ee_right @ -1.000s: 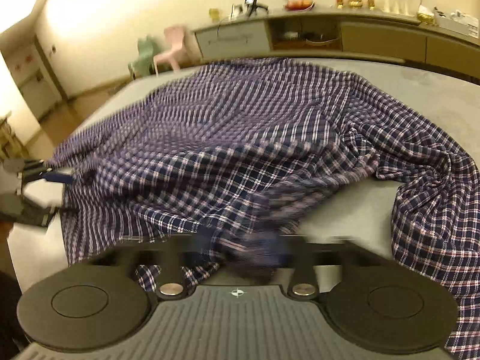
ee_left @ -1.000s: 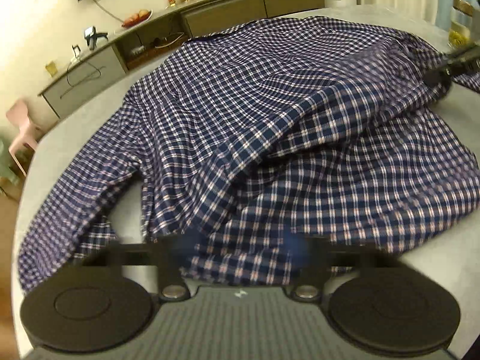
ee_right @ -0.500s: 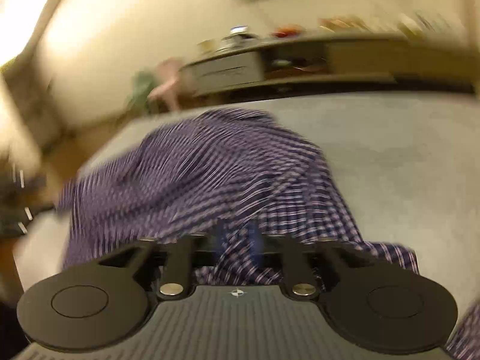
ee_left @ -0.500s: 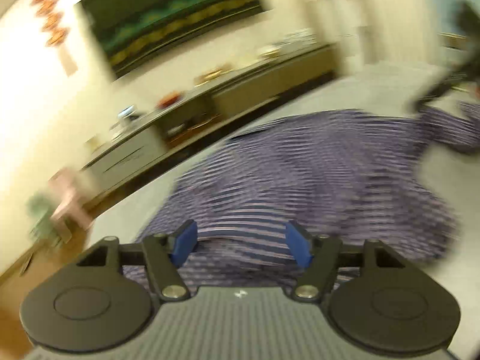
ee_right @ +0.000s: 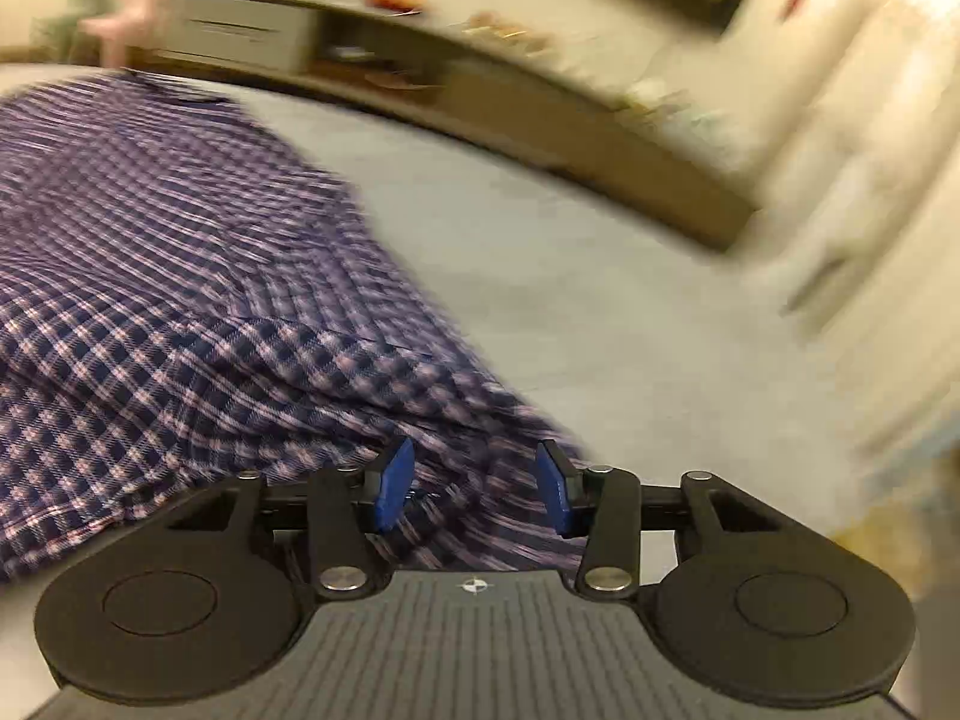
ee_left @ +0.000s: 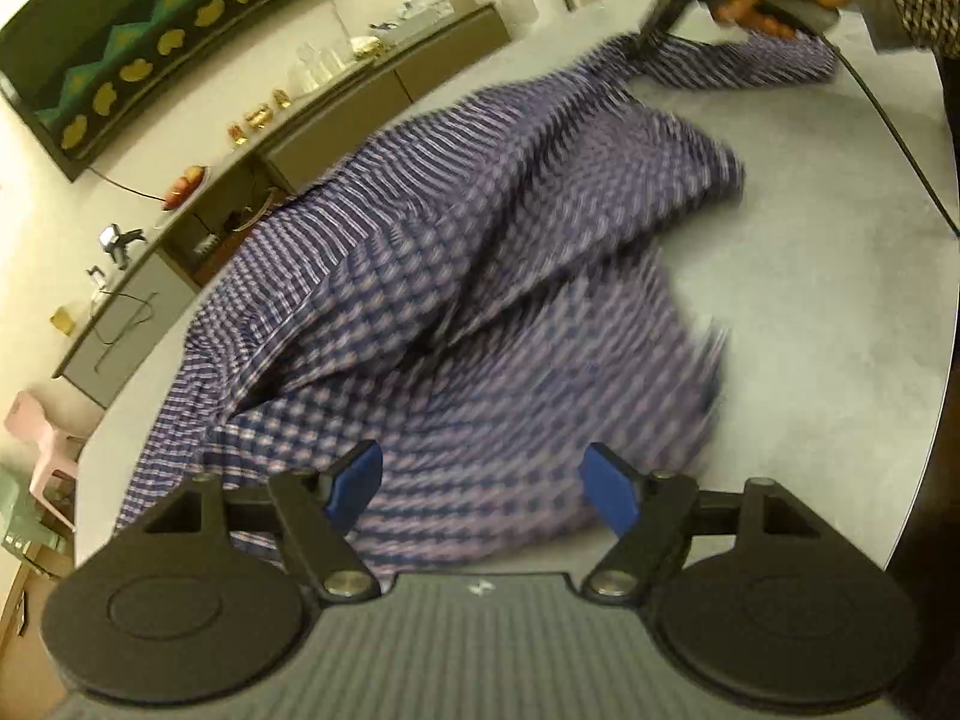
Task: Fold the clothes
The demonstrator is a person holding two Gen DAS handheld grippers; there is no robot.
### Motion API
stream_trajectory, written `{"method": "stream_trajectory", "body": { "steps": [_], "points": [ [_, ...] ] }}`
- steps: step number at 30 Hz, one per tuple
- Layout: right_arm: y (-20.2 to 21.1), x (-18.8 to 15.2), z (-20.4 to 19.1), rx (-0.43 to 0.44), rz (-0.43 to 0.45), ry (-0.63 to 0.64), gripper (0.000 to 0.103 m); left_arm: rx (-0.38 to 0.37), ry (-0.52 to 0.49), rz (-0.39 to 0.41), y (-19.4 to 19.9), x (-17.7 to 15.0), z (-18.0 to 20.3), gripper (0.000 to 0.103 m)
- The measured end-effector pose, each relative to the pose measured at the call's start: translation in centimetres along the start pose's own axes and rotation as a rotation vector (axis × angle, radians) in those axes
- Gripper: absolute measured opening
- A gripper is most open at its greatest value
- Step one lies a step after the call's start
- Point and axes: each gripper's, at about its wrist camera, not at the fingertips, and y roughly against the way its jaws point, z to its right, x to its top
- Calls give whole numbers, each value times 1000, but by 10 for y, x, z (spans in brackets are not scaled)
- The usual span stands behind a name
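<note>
Plaid shirt (ee_left: 480, 276) lies rumpled on the grey table (ee_left: 810, 300), one sleeve stretched away from the bunched body. Left gripper (ee_left: 483, 489) — jaws spread wide, just opened further, nothing pinched — hovers over the shirt's near edge. Right gripper (ee_right: 474, 489) sits over the sleeve end, jaws apart and just closing; cloth lies between the blue pads (ee_right: 393, 483), not clamped.

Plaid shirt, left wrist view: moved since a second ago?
Yes. The plaid shirt has bunched toward the middle of the grey table; bare tabletop now shows to its right, where cloth lay before. Both grippers now stand open.
</note>
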Motion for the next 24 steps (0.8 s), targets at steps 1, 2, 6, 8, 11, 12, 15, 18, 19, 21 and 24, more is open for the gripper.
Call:
{"method": "stream_trajectory", "body": {
  "steps": [1, 2, 6, 8, 11, 12, 15, 18, 19, 21, 24],
  "points": [
    [17, 0, -2, 54, 37, -28, 49, -11, -17, -2, -5, 1, 5, 73],
    [34, -1, -3, 121, 70, -61, 51, -22, -37, 9, -6, 3, 10, 72],
    [84, -31, -24, 551, 51, -168, 86, -112, -100, 88, 1, 14, 23, 76],
    [98, -46, -39, 722, 11, -165, 87, -141, -130, 104, -7, 15, 31, 82],
    [97, -55, -55, 761, -14, -81, 88, -144, -150, 111, -20, 14, 45, 73],
    [95, -57, -58, 773, -23, -68, 82, -160, -129, 104, -25, 17, 42, 34],
    [98, -55, -67, 797, 1, -20, 7, -211, -53, 104, -29, 28, 24, 2],
    [111, -39, -53, 869, 80, -15, 3, -202, 30, 295, 13, 36, -10, 1],
    [119, -31, -33, 928, 128, -83, 3, -216, 113, 422, 40, 36, -35, 1],
    [124, -23, 23, 1034, 226, -301, 3, -230, 312, 667, 88, 31, -89, 2],
    [93, -15, 67, 917, 212, -537, 3, -184, 554, 720, 78, 29, -145, 8]
  ]
}}
